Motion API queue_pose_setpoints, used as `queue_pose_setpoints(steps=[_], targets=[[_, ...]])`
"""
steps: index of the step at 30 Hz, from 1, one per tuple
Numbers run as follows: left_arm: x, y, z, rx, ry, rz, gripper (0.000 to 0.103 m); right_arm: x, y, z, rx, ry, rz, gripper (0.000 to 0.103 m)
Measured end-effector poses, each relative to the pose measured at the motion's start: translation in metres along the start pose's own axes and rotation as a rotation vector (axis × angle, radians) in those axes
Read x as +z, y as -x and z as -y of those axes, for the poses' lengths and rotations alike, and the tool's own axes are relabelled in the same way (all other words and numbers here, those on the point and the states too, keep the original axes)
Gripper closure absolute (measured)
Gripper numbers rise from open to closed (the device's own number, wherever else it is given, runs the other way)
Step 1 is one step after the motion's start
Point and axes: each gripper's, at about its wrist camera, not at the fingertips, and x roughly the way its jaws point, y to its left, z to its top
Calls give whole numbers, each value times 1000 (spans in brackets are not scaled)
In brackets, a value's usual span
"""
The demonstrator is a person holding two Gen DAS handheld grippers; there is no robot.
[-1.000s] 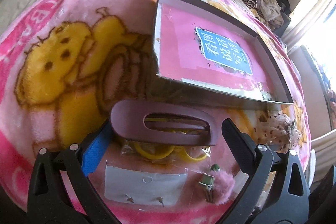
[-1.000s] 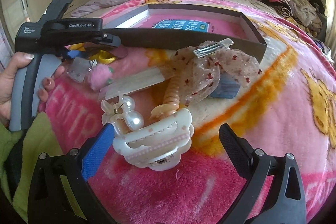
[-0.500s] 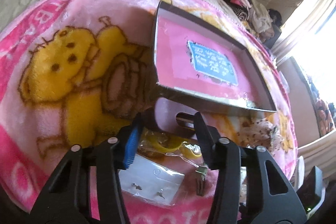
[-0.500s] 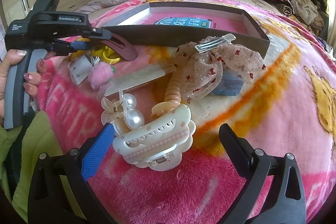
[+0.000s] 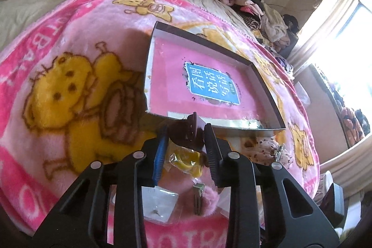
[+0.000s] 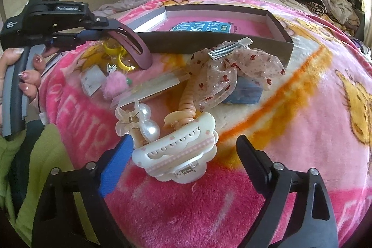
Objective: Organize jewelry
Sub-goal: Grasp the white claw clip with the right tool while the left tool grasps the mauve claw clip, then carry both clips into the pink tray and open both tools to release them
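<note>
L gripper: clamped on the maroon hair clip, fingers pinching it from both sides, clip raised off the blanket.
Maroon hair clip, R-cam view: long curved slotted band, hangs down from L gripper's tip just in front of the box's near wall, not inside the box.
Box: shallow dark-walled tray w/ pink floor & blue label; landmark for the rest.
R gripper: jaws spread wide, holding nothing; cream claw clip lies between the fingers, well in front of box, whether touching them I can't tell.
Pearl clip: touching the cream clip's left side, farther from box than the bow.
Sheer bow w/ metal clip: right against box's near wall.
Yellow rings in bag: front of box, under the maroon clip.
Pink pom-pom: front of box, near the rings.
Earring card: front of box, beside pom-pom.
Blanket: pink w/ yellow bears, under everything.
L hand: wrapped on L gripper's handle, far left of box.
</note>
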Motion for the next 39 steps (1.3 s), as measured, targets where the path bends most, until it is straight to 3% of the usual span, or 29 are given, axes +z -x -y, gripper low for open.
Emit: queue_pose_setpoints(steps=[5, 9, 13, 14, 20, 24, 26, 39], targets=[[6, -3, -3, -21, -3, -15, 78, 0, 4, -1, 4, 0, 5, 23], [10, 3, 2, -33, -25, 8, 78, 1, 6, -2, 8, 10, 2, 34], [15, 2, 7, -18, -58, -10, 78, 1, 10, 2, -2, 8, 10, 34], [15, 0, 7, -11, -63, -18, 84, 1, 10, 3, -6, 6, 12, 34], [12, -4, 10, -97, -41, -39, 85, 2, 24, 15, -39, -4, 41, 34], [7, -14, 18, -97, -49, -62, 85, 5, 33, 27, -66, -25, 63, 34], [5, -19, 21, -93, -48, -65, 92, 6, 37, 31, -73, -32, 72, 34], [24, -8, 47, -93, -98, -27, 97, 43, 71, 59, -116, -56, 184, 34]])
